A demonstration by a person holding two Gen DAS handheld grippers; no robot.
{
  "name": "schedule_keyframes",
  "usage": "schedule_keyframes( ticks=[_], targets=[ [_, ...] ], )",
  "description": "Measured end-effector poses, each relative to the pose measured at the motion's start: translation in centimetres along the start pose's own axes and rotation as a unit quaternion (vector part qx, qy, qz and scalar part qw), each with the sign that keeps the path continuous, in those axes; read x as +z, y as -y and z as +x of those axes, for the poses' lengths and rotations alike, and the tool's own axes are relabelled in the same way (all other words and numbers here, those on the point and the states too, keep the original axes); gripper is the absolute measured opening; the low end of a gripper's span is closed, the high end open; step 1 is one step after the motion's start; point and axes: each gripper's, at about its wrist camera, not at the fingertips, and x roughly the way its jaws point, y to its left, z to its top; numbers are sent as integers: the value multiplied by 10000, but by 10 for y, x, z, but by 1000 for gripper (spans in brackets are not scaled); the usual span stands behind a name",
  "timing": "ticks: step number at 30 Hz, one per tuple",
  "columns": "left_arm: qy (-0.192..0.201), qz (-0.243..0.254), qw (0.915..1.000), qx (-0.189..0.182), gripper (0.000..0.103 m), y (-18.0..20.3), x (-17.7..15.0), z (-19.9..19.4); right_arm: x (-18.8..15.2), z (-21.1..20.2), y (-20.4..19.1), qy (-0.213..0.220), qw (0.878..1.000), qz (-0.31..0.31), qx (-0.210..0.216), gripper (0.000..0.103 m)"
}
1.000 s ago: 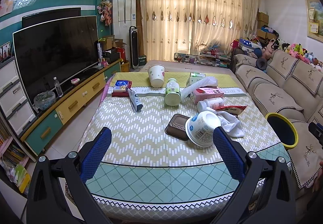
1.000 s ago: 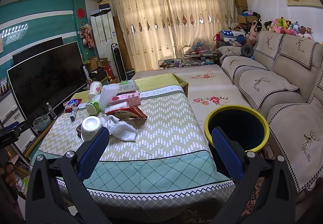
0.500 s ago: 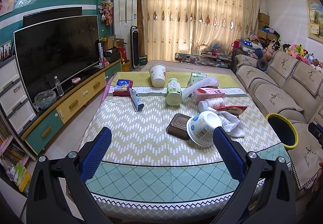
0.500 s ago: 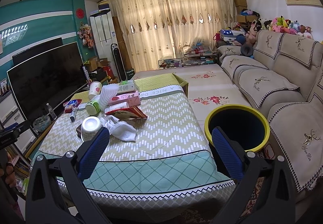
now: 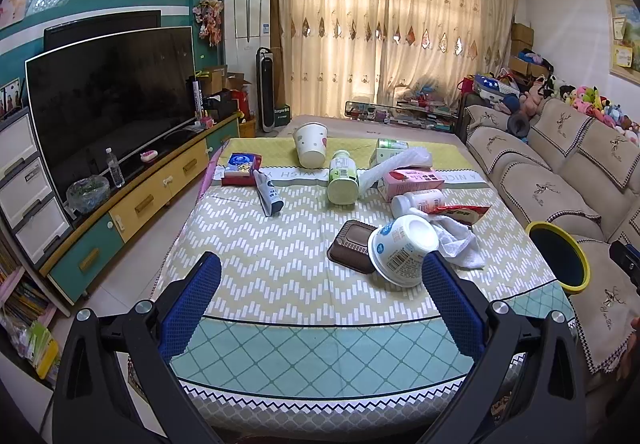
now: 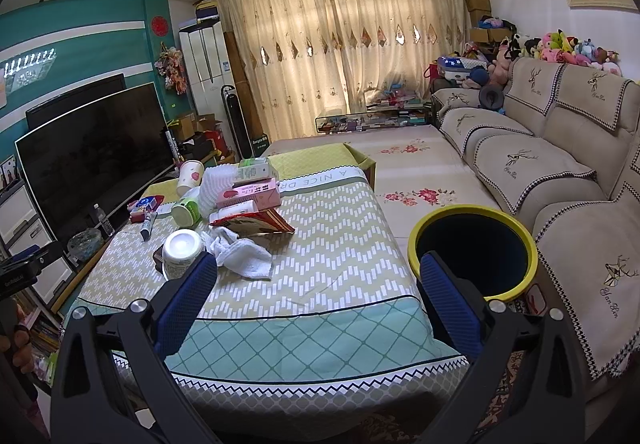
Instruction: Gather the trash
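Trash lies on the cloth-covered table: a tipped white tub, a brown tray, a crumpled white cloth, a red wrapper, a pink carton, a green-white bottle, a paper cup and a tube. The yellow-rimmed bin stands right of the table, by the sofa. My left gripper is open and empty over the near table edge. My right gripper is open and empty; the tub and cloth lie beyond its left finger.
A TV on a low cabinet runs along the left. A beige sofa runs along the right. A floral mat covers the floor between table and sofa. Clutter sits by the curtains.
The left gripper's view has shifted slightly; the table items sit a touch lower and nearer. The right gripper has barely moved. Both stay open.
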Motion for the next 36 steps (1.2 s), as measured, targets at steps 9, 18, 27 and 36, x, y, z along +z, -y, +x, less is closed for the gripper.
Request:
schedule_keyframes(
  ticks=[9, 18, 27, 36],
  targets=[
    [-91, -6, 10000, -10, 99, 0, -1, 4, -1, -1, 0, -28, 10000, 11, 26, 97],
    [-87, -1, 10000, -5, 99, 1, -2, 4, -1, -1, -1, -37, 10000, 13, 29, 97],
    [-115, -3, 9999, 3, 99, 0, -2, 6, -1, -1, -1, -43, 10000, 22, 27, 97],
    [-152, -11, 9999, 11, 99, 0, -4, 10, -3, 1, -1, -69, 10000, 26, 30, 97]
  ],
)
